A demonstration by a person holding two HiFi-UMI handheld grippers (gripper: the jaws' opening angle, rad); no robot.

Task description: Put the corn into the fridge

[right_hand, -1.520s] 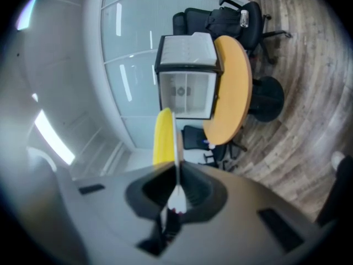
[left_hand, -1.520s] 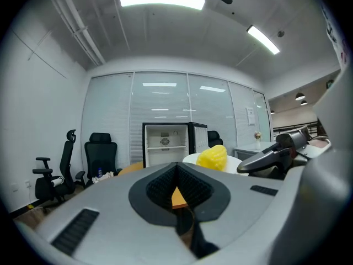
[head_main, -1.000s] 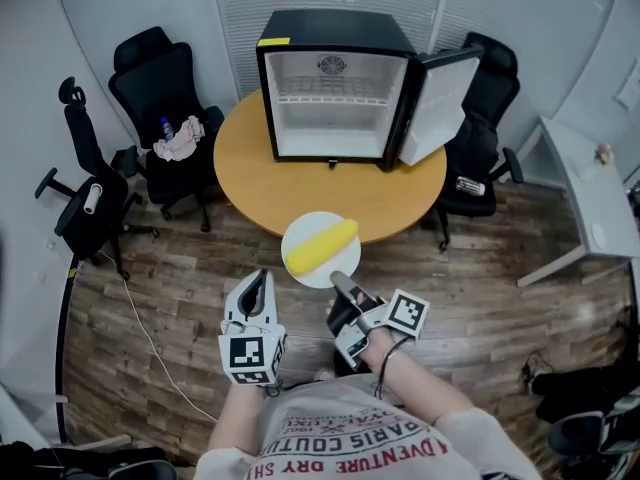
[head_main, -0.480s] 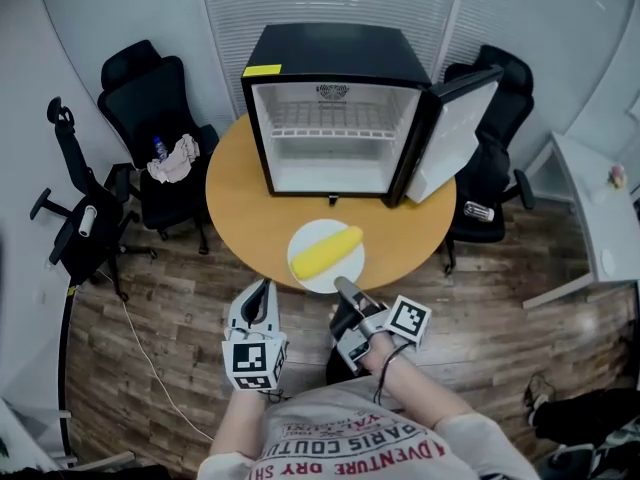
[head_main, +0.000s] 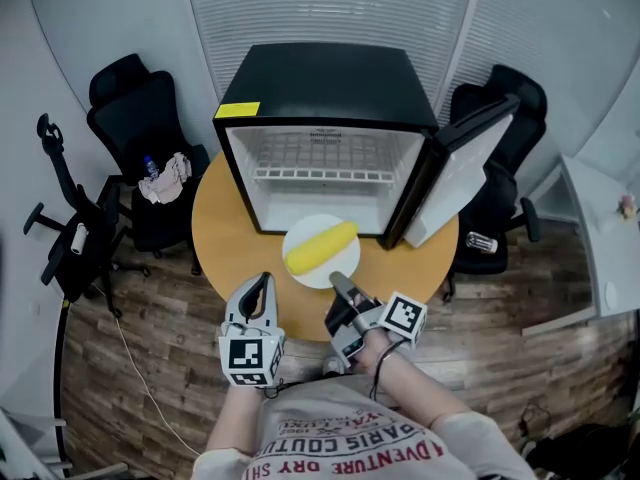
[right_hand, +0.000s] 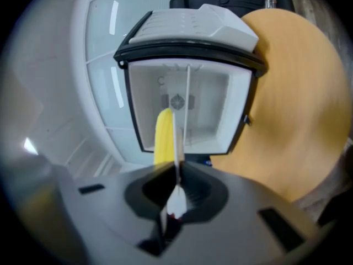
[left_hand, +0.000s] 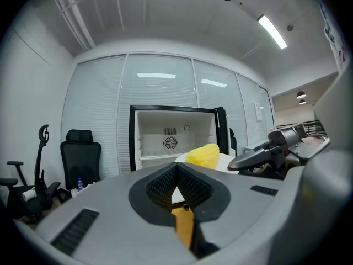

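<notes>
the open fridge [head_main: 325, 98] takes up the back of a round wooden worktop [head_main: 225, 238], its door [head_main: 460, 173] swung out to the right. office chairs [head_main: 130, 108] and a plank floor lie around it. the white plate [head_main: 335, 268] hangs just before the opening with the corn [head_main: 320, 247] lying loose across it. the right gripper [head_main: 337, 280] has its jaws clamped on the plate's near rim. the left gripper [head_main: 262, 283] has its jaws closed on nothing. held by one edge, the plate could tip, i judge, and roll the corn off, or its far rim could catch the fridge's sill.
</notes>
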